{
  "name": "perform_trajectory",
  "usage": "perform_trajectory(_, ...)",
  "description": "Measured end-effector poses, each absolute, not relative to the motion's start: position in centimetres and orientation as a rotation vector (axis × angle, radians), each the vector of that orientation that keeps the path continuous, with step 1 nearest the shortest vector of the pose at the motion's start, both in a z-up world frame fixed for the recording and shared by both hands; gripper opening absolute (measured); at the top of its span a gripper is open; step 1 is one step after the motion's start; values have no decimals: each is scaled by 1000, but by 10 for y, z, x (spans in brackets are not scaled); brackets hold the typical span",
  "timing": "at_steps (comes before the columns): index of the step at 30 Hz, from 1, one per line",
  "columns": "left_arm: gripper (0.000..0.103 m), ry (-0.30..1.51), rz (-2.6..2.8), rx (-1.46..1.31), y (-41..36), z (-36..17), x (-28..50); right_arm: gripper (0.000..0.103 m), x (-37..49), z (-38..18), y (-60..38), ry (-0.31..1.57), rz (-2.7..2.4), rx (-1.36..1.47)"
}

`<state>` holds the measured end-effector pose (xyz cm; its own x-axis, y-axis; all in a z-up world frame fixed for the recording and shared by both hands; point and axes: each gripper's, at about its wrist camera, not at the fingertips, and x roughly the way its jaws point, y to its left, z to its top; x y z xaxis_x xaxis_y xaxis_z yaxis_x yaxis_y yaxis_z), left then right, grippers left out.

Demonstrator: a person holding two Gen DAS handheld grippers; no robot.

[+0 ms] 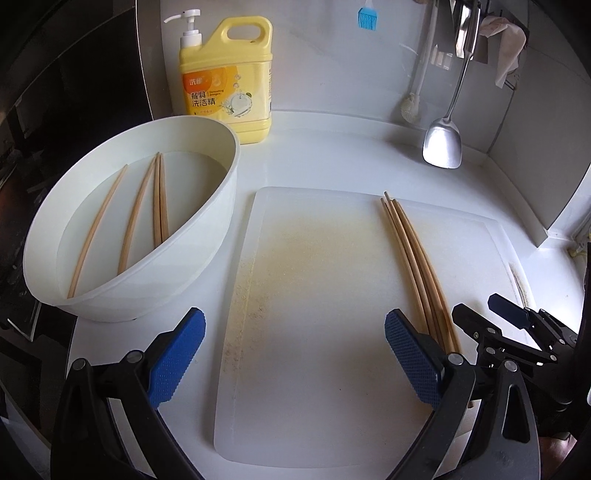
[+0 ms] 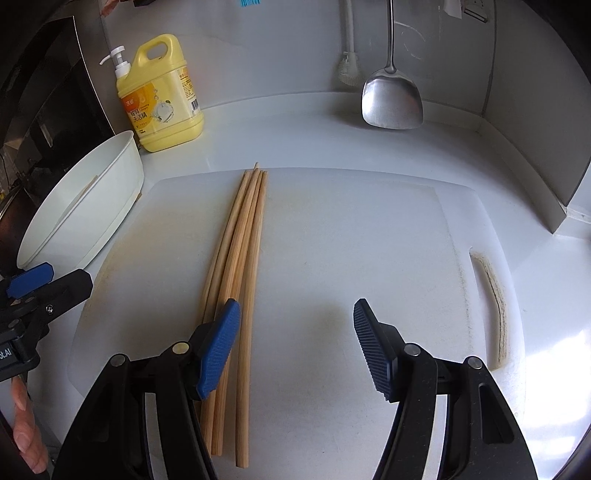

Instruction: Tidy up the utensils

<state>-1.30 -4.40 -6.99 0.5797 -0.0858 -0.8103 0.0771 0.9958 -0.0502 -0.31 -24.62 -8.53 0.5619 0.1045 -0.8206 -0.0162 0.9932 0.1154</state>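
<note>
Chopsticks lie in two groups. Four of them rest in the white oval basin [image 1: 155, 236], which stands at the left side of the desk [image 1: 332, 162]: one pair side by side and touching [image 1: 161, 199], two singles spread apart to their left [image 1: 98, 229]. Water seems to cover the basin floor, though that is hard to tell for sure.

Four more chopsticks [image 2: 240, 266] lie bundled lengthwise on the white cutting board [image 2: 351, 240], toward its left half in the right wrist view, tips pointing at the back edge of the desk and just reaching the board's far rim.

The left hand-held gripper [image 1: 295, 354] hovers over the near part of the board with its two blue pads wide apart and nothing between them. The right hand-held gripper [image 2: 295, 347] is likewise spread, holding nothing; its left pad sits just above the bundle's near portion.

Along the back edge stand one yellow detergent bottle [image 1: 227, 81] with a white pump, one white brush [image 1: 413, 107] and one steel spatula [image 1: 443, 142], both leaning or hanging against the wall. One blue silicone brush [image 1: 367, 18] hangs higher up.
</note>
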Motion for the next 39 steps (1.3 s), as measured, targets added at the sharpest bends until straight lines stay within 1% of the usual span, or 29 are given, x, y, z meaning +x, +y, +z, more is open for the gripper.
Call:
perform_trajectory(3, 96, 928, -100, -22, -42, -72, -13, 61, -4, -86, -247, 957, 78, 115)
perform_trajectory(7, 96, 907, -97, -41, -42, -77, -15, 61, -4, -88, -243, 929, 81, 63)
perform_trajectory(24, 96, 902, -71, -72, -49, -80, -19, 61, 4, -94, -234, 914, 97, -49)
perform_trajectory(25, 96, 901, -71, -70, -50, -80, -19, 60, 4, -94, -233, 912, 101, -50)
perform_trajectory(26, 96, 901, -71, -69, -51, -80, -19, 53, 4, -94, -233, 909, 107, -48)
perform_trajectory(27, 96, 900, -73, -70, -53, -80, -19, 50, 4, -94, -233, 904, 115, -41)
perform_trajectory(28, 96, 901, -75, -69, -54, -81, -19, 42, 3, -94, -234, 900, 113, -42)
perform_trajectory(29, 96, 902, -78, -69, -56, -81, -18, 38, 3, -94, -234, 896, 116, -43)
perform_trajectory(34, 96, 909, -98, -68, -68, -86, -14, 30, 0, -94, -240, 890, 128, -38)
perform_trajectory(39, 96, 911, -128, -48, -84, -91, -9, 30, -2, -94, -249, 888, 113, -28)
